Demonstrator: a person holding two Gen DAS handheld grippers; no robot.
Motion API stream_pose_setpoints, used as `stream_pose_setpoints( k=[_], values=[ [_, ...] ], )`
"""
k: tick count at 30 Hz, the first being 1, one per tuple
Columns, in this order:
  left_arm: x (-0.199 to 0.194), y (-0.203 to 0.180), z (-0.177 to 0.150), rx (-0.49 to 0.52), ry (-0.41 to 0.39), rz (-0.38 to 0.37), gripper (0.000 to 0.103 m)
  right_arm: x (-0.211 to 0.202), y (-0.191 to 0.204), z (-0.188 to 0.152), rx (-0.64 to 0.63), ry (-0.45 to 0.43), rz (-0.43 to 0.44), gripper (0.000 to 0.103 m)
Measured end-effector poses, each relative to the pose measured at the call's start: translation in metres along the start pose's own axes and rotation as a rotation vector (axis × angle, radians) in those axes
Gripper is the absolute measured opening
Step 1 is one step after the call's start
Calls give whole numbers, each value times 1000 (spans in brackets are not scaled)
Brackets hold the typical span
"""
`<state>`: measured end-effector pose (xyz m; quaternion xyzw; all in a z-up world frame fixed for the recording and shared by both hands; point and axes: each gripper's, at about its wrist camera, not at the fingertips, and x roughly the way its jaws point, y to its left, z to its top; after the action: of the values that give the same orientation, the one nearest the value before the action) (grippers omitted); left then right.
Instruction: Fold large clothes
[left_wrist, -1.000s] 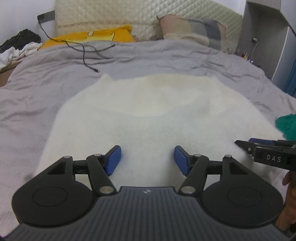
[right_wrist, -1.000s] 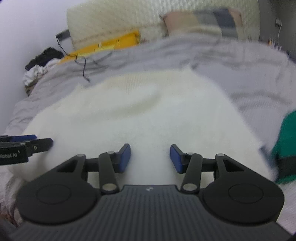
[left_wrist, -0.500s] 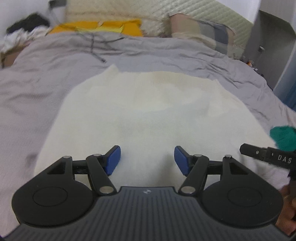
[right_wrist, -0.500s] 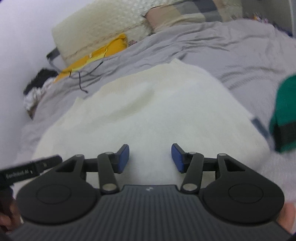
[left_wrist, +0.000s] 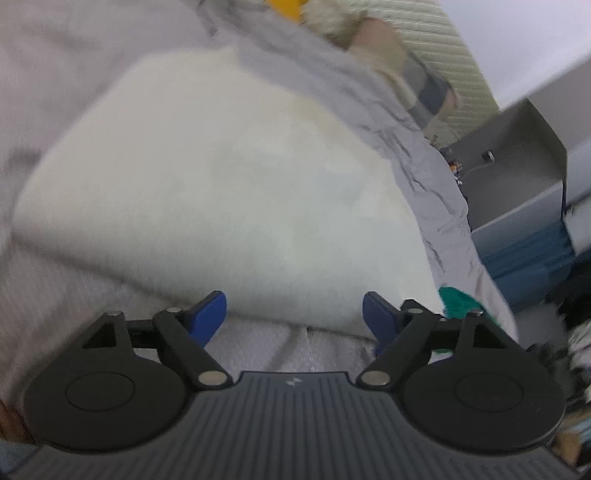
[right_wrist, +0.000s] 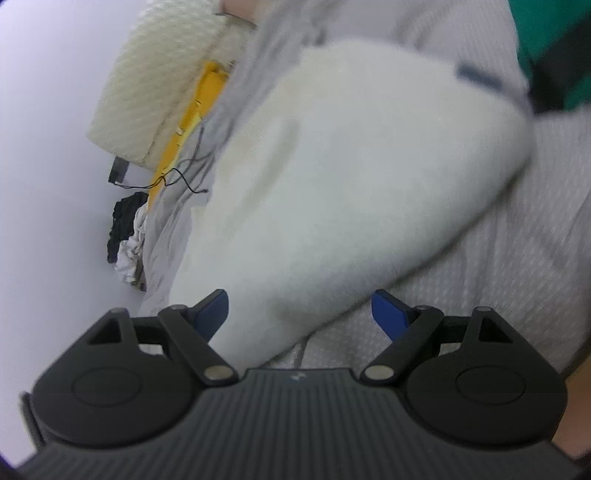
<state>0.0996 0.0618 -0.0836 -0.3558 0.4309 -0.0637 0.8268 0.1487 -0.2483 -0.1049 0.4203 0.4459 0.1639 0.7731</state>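
Both grippers, left (left_wrist: 294, 312) and right (right_wrist: 300, 310), jaws opening and empty: bite the white garment's (left_wrist: 221, 192) near hem evenly off the bed (right_wrist: 517, 251).

Grey-sheeted bed (left_wrist: 424, 177), quilted cream headboard (right_wrist: 155, 81), grey cabinet (left_wrist: 517, 162), white wall (right_wrist: 48, 147).

No readable words, numbers or brand names anywhere — only a tiny pale emblem, too small to make out, on the ribbed grey body just behind the jaws of the left gripper (left_wrist: 294, 319) and, at the same spot, of the right gripper (right_wrist: 300, 314).
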Motion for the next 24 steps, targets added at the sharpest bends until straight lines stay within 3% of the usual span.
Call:
stream_pose_setpoints(
  k=[4, 7, 11, 14, 19, 22, 24],
  values=[
    [15, 24, 2, -143, 62, -69, 88, 16, -29, 4, 192, 21, 64, 88],
    [26, 39, 5, -205, 57, -39, 89, 20, -25, 10, 196, -30, 86, 88],
    [40, 62, 9, -346, 69, -50, 89, 36, -22, 14, 217, -31, 77, 89],
    [42, 71, 10, -394, 65, -62, 89, 30, -23, 16, 235, -59, 155, 89],
    [28, 89, 12, -506, -43, -109, 89, 11, -17, 21, 205, -117, 335, 89],
    [20, 93, 16, -518, -129, -69, 88, 10, -14, 20, 185, -131, 353, 89],
    [20, 97, 21, -528, -138, -60, 88, 11, -16, 19, 189, -124, 327, 89]
  ],
)
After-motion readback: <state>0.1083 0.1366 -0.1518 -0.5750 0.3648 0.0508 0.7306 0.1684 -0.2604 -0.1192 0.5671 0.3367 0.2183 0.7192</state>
